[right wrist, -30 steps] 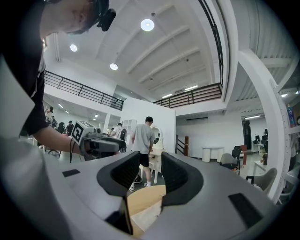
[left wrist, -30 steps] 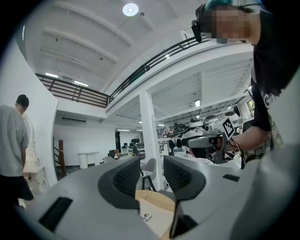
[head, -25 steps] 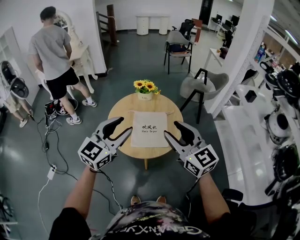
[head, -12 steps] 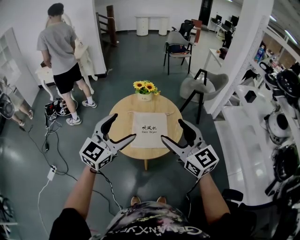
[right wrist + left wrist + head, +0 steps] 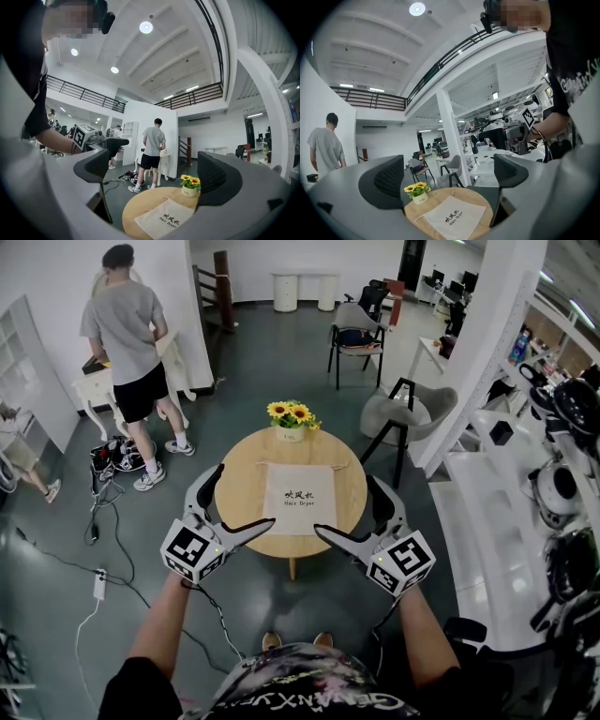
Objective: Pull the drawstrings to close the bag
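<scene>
Fingers (image 5: 248, 532) on both grippers have just been opening and stand wide apart, nothing between them! Left gripper (image 5: 245, 496) and right gripper (image 5: 345, 504) hover short of the table (image 5: 246, 474), where the bag (image 5: 300, 500) lies flat. Left gripper view picks up a grey chair (image 5: 453, 169) behind it, which the right gripper view misses.

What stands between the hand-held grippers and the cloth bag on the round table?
Nothing visible does. The left hand-held gripper and the right hand-held gripper hang in the air, on the near side of the table; their jaws have just been opening, with nothing between them. The bag lies flat ahead. The sunflower pot stands beyond the bag.
</scene>
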`<state>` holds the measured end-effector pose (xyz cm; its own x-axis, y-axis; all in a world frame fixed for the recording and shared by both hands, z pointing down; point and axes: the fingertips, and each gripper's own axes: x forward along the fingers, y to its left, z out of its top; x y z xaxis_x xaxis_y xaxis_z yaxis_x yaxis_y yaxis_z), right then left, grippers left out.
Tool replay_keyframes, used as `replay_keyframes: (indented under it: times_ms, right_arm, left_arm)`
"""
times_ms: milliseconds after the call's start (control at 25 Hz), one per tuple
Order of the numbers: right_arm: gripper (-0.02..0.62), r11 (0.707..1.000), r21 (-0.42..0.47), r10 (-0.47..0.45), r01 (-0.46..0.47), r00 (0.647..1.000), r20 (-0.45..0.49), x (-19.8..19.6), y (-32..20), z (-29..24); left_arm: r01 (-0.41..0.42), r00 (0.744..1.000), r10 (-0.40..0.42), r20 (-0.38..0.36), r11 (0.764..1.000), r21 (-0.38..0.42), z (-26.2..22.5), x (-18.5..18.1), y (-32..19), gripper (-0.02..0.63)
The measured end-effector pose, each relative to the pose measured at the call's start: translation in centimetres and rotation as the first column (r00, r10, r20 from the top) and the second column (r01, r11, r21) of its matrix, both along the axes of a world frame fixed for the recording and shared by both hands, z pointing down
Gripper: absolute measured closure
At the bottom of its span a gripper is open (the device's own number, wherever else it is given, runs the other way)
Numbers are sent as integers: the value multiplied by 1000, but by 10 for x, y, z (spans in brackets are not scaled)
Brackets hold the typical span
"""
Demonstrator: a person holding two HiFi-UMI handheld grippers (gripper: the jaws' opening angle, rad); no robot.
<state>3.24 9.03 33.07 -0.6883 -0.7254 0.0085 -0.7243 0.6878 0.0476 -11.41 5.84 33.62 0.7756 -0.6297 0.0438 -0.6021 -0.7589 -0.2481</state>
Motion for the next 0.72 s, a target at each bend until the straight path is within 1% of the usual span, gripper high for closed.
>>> replay_keyframes:
  times_ms: [120, 720]
  right_arm:
    - [12, 1000, 3, -5, 5, 1000, -8, -2, 0, 2]
    - [11, 1000, 3, 8, -8, 1000, -17, 2, 4, 4]
  left_arm:
    - [14, 1000, -14, -2, 1000, 12, -1, -3, 0, 20]
    - [19, 1000, -19, -5, 1000, -1, 4, -3, 3, 20]
